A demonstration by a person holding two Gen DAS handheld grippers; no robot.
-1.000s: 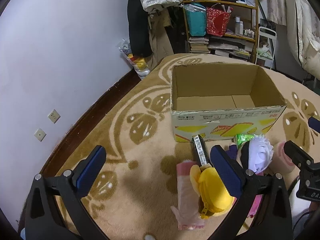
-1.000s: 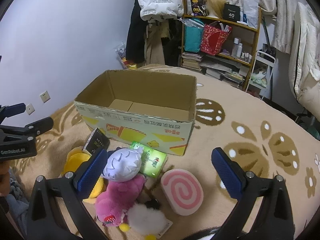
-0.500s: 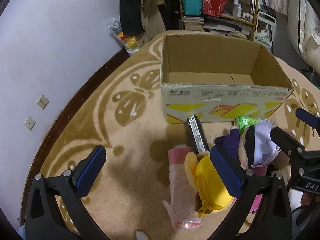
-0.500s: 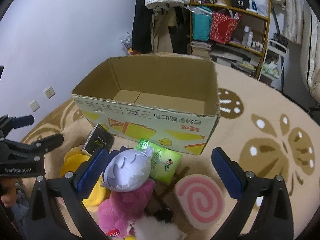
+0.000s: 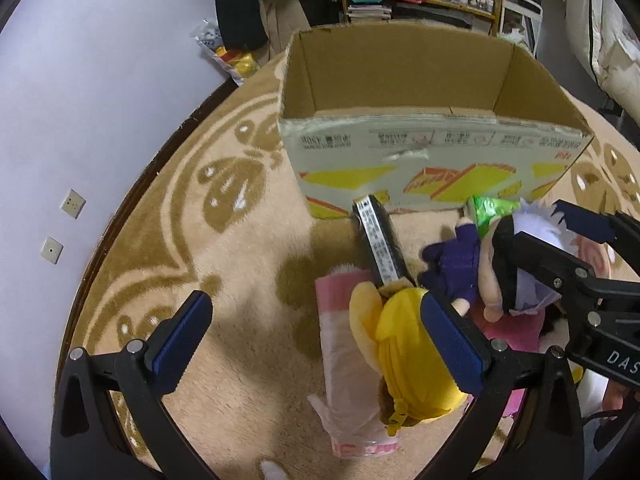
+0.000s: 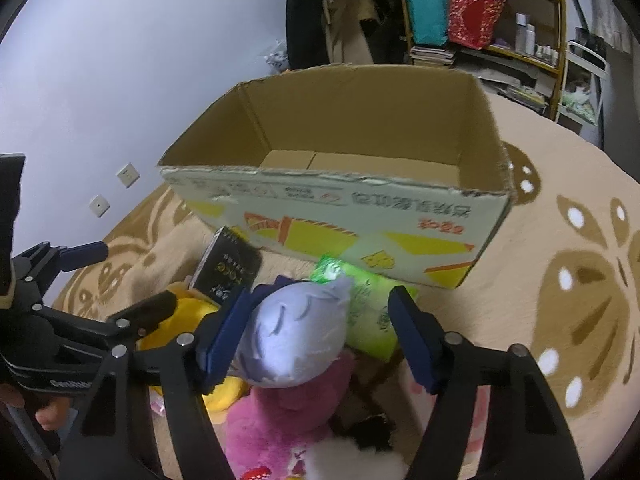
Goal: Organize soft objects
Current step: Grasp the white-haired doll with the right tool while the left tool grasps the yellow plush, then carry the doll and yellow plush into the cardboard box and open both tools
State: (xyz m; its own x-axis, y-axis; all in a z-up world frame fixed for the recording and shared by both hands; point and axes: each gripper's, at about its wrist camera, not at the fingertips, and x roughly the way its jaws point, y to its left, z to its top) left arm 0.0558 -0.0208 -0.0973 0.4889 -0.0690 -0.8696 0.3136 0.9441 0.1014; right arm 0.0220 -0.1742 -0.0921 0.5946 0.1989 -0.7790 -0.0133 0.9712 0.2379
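Note:
An open cardboard box (image 5: 432, 152) (image 6: 336, 208) stands on the patterned carpet, with a pile of soft toys in front of it. My right gripper (image 6: 320, 338) is over a doll with a lilac-haired head (image 6: 296, 332), and its jaws are closing around that head. The left pad touches the head; the right pad stands apart from it. My left gripper (image 5: 316, 344) is open above the carpet, its right finger beside a yellow plush (image 5: 404, 344) and a pink roll in plastic (image 5: 344, 360). A pink plush (image 6: 288, 420) lies under the doll.
A black book (image 5: 380, 248) leans against the box front, and a green packet (image 6: 368, 308) lies beside the doll. White fluff (image 6: 348, 460) sits at the near edge. Shelves with bags (image 6: 472, 16) and hanging clothes stand behind the box. The wall with sockets (image 5: 72, 204) runs along the left.
Both grippers have come down and closer to the pile. The right jaws have narrowed from wide open to either side of the doll's head. The left jaws stay wide.

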